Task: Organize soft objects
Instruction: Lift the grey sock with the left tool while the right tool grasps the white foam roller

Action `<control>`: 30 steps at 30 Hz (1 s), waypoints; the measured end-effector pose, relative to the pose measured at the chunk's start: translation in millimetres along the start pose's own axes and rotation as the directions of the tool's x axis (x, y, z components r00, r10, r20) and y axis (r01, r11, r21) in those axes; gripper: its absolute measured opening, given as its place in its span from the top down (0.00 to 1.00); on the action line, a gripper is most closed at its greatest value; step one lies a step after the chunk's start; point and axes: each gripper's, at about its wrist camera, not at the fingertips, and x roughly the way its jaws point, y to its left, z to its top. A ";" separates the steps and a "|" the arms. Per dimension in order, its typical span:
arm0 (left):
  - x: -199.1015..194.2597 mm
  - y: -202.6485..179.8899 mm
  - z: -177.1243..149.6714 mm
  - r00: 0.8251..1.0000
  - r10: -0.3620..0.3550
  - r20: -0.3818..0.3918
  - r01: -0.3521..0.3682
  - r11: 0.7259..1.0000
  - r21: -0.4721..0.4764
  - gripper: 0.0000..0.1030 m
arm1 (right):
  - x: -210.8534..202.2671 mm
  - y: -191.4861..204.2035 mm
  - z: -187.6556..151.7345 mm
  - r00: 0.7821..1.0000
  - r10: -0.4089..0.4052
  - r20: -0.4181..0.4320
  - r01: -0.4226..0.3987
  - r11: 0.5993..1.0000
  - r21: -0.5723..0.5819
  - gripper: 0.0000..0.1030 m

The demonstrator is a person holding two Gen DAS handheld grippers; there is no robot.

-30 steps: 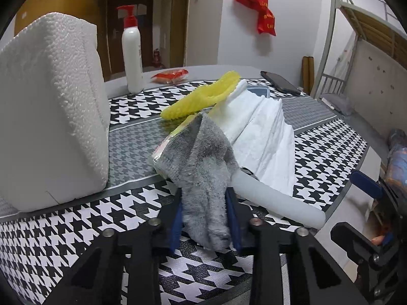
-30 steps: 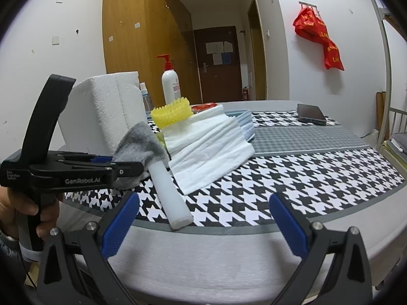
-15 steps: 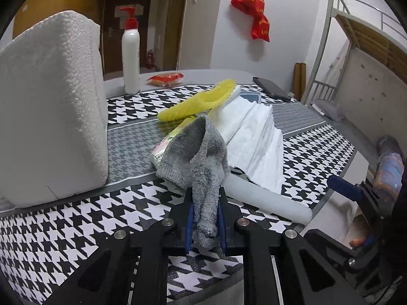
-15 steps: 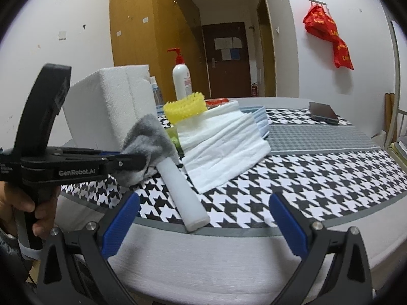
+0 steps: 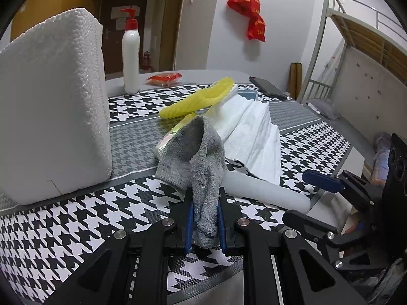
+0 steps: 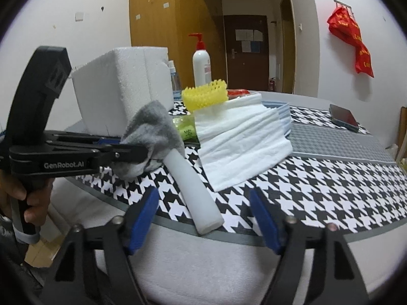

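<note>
Pinching the grey sock (image 5: pixel 203 167) at the table's (image 5: pixel 76 218) near edge with my left gripper (image 5: pixel 205 218), right gripper (image 6: pixel 203 216) closing empty, I fear lifting drags the foam tube (image 6: pixel 193 190) it drapes off.

A dormitory-style bedroom: a metal bunk bed (image 5: pixel 356 33) stands right of the houndstooth-covered table (image 5: pixel 63 228), wooden wardrobe (image 6: pixel 175 25) behind it.

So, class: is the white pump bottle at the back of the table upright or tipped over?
Upright. The white pump bottle stands on its base on the table, its red pump on top, behind the foam block.
</note>
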 end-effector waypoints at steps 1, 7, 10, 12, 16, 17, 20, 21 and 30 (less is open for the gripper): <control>-0.5 0.6 -0.4 1.000 -0.001 0.002 0.001 1.000 0.001 0.83 | 0.6 0.0 -0.4 1.000 0.000 -0.006 0.000 1.000 -0.003 0.29; -2.0 1.3 -1.6 1.000 -0.004 0.005 0.004 1.000 0.008 0.83 | 5.5 4.8 -2.7 0.999 0.003 -0.046 -0.005 0.999 -0.034 0.50; -2.3 0.4 -1.8 1.000 -0.004 0.007 0.004 1.000 0.011 0.83 | 5.8 5.0 -2.0 0.998 -0.019 -0.055 0.017 0.999 -0.049 0.61; -2.7 0.9 -1.6 1.000 -0.005 0.009 0.005 1.000 0.009 0.83 | 6.5 7.2 -1.5 0.997 -0.047 -0.063 0.043 0.997 -0.070 0.69; -3.9 0.8 -1.4 1.000 0.000 0.015 0.000 1.000 0.006 0.83 | 4.3 19.3 -2.5 0.995 -0.070 -0.069 0.061 0.990 -0.124 0.77; -4.8 1.4 -1.7 1.000 0.001 0.017 -0.001 1.000 0.003 0.83 | 3.7 21.0 -3.0 0.995 -0.076 -0.068 0.067 0.989 -0.133 0.79; -9.3 4.4 -1.9 1.000 0.002 0.027 -0.002 1.000 -0.010 0.83 | 0.9 17.8 -1.7 0.995 -0.075 -0.069 0.067 0.992 -0.109 0.83; -11.4 5.3 -2.1 1.000 0.005 0.031 -0.004 1.000 -0.015 0.83 | -1.4 15.6 -1.0 0.995 -0.075 -0.066 0.068 0.993 -0.096 0.83; -33.3 5.4 -2.0 0.997 0.012 0.081 -0.011 1.000 -0.016 0.83 | -21.9 13.4 4.2 0.999 -0.036 -0.021 0.035 0.999 -0.032 0.84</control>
